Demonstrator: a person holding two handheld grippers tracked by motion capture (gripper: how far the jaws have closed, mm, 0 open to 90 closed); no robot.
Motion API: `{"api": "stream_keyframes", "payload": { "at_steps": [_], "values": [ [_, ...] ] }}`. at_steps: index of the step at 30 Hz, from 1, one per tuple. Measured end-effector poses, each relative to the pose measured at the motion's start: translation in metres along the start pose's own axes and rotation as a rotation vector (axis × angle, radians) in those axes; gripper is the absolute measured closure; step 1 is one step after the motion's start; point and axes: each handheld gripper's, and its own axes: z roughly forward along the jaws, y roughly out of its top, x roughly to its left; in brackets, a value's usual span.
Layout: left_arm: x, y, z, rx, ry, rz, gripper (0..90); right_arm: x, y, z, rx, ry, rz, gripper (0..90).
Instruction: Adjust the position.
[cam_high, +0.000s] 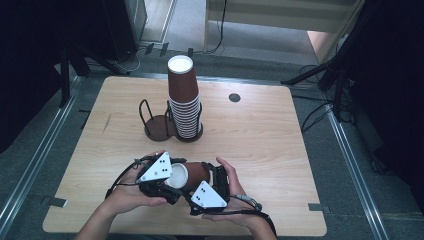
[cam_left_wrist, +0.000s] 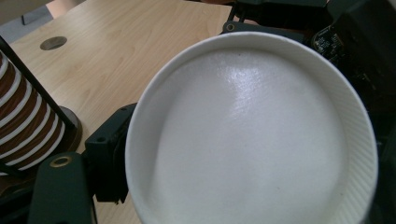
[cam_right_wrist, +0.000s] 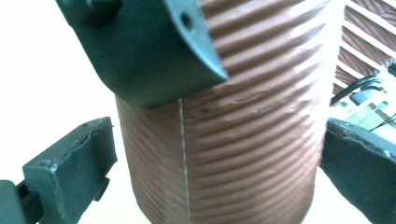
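High view shows both hands low over the near edge of the counter (cam_high: 260, 130), holding one brown paper cup (cam_high: 192, 175) on its side between them. The left gripper (cam_high: 167, 182) has its jaws pinched on the cup's white rim; in the left gripper view the cup's mouth sits right at the lens. In the right gripper view, the right gripper (cam_right_wrist: 219, 158) has its jaws on either side of the ribbed brown wall, the right one touching it and the left one a little apart, so this looks like a loose cradle and not a clamp.

The risk is crushing. Thin paper pinched at the rim may dent or fold if the left jaws squeeze harder, and the wall already shows a slight crease. If the two hands pull apart unevenly, the cup could slip free and roll off the near edge.

Farther back stands a tall stack of cups (cam_high: 184, 102) in a black wire holder (cam_high: 159, 125), with one ring bare. The counter is pale wood with a round grommet hole (cam_high: 234, 97); grey floor, rails and dark stands surround it.
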Motion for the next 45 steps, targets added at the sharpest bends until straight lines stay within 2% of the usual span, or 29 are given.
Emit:
{"api": "stream_keyframes", "payload": {
  "at_steps": [8, 11, 19, 21, 23, 24, 25, 27, 28, 30, 31, 32, 34, 37, 41, 43, 45],
  "values": [
    [0.004, -0.001, -0.002, -0.012, 0.021, -0.008, 20.0, -0.004, 0.002, -0.003, -0.010, -0.016, 0.020, 0.0],
    [0.006, -0.001, -0.002, -0.023, 0.033, -0.024, 20.0, -0.006, 0.004, -0.005, -0.020, -0.030, 0.018, 0.0],
    [0.012, -0.003, -0.005, -0.053, 0.089, -0.056, 20.0, -0.018, 0.008, -0.015, -0.049, -0.063, 0.065, 0.0],
    [0.014, -0.004, -0.005, -0.069, 0.122, -0.068, 19.9, -0.021, 0.009, -0.017, -0.056, -0.076, 0.076, 0.0],
    [0.016, -0.005, -0.007, -0.101, 0.156, -0.090, 19.9, -0.023, 0.010, -0.018, -0.060, -0.093, 0.079, 0.0],
    [0.016, -0.005, -0.007, -0.101, 0.156, -0.090, 19.8, -0.023, 0.010, -0.018, -0.060, -0.093, 0.079, 0.0],
    [0.019, -0.006, -0.009, -0.131, 0.176, -0.110, 19.8, -0.026, 0.011, -0.020, -0.070, -0.105, 0.091, 0.0],
    [0.020, -0.007, -0.010, -0.142, 0.185, -0.113, 19.9, -0.027, 0.011, -0.021, -0.077, -0.110, 0.103, 0.0],
    [0.022, -0.007, -0.012, -0.167, 0.215, -0.113, 19.9, -0.028, 0.012, -0.022, -0.082, -0.112, 0.110, 0.0],
    [0.022, -0.008, -0.013, -0.199, 0.237, -0.104, 19.8, -0.029, 0.013, -0.022, -0.087, -0.116, 0.121, 0.0],
    [0.022, -0.008, -0.013, -0.199, 0.237, -0.104, 19.8, -0.029, 0.013, -0.022, -0.087, -0.116, 0.121, 0.0],
    [0.023, -0.008, -0.015, -0.231, 0.254, -0.111, 19.8, -0.029, 0.014, -0.024, -0.086, -0.111, 0.137, 0.0],
    [0.024, -0.008, -0.017, -0.270, 0.262, -0.135, 19.8, -0.030, 0.015, -0.024, -0.081, -0.109, 0.141, 0.0],
    [0.025, -0.008, -0.020, -0.306, 0.286, -0.150, 19.8, -0.029, 0.016, -0.024, -0.078, -0.112, 0.148, 0.0],
    [0.027, -0.009, -0.023, -0.350, 0.318, -0.152, 19.7, -0.030, 0.017, -0.024, -0.082, -0.130, 0.185, 0.0],
    [0.026, -0.010, -0.022, -0.383, 0.322, -0.127, 19.6, -0.030, 0.017, -0.023, -0.070, -0.140, 0.196, 0.0],
    [0.025, -0.010, -0.022, -0.382, 0.351, -0.105, 19.6, -0.030, 0.017, -0.023, -0.070, -0.129, 0.209, 0.0]
  ]
}}
